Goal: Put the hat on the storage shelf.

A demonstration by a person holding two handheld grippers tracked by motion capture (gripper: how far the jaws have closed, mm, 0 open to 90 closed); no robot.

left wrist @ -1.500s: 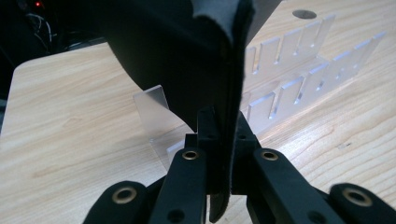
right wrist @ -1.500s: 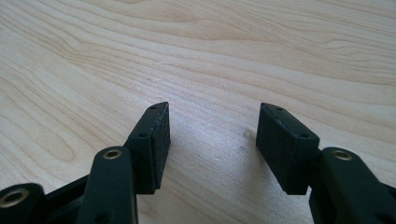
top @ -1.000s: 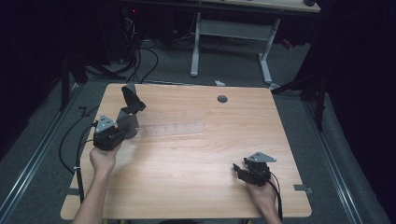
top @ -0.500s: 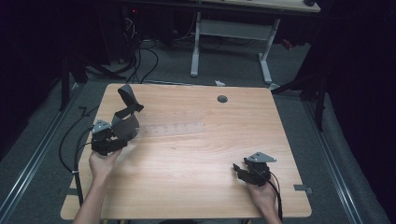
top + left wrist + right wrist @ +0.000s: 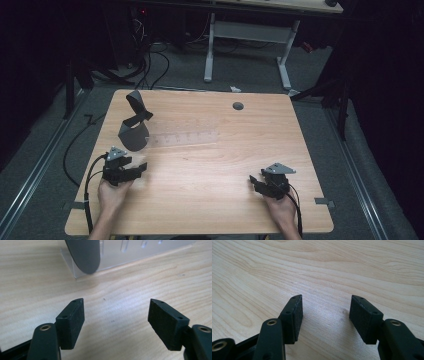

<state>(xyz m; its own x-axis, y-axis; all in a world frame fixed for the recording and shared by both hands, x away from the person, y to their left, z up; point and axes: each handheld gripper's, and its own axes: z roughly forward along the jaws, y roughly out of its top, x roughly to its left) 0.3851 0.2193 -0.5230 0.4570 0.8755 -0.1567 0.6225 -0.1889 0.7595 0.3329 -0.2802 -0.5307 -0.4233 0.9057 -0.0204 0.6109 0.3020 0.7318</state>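
With its jaws just opened and empty, the left gripper [image 5: 131, 171] has apparently released the dark strap [image 5: 134, 125] onto the clear rack [image 5: 184, 137]; the right gripper [image 5: 261, 183] rests open on the desk [image 5: 215, 170]. Next likely calls for withdrawing.

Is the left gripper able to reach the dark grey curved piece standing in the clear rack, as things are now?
Probably yes. The left gripper, jaws open and empty, faces the dark grey curved piece in the clear rack, with only bare table between them.

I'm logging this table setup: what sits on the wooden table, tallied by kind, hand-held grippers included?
Hand-held gripper: 2, left and right, both open and holding nothing
Clear plastic rack: 1
Dark grey curved piece, resting on the rack's left end: 1
Total: 4
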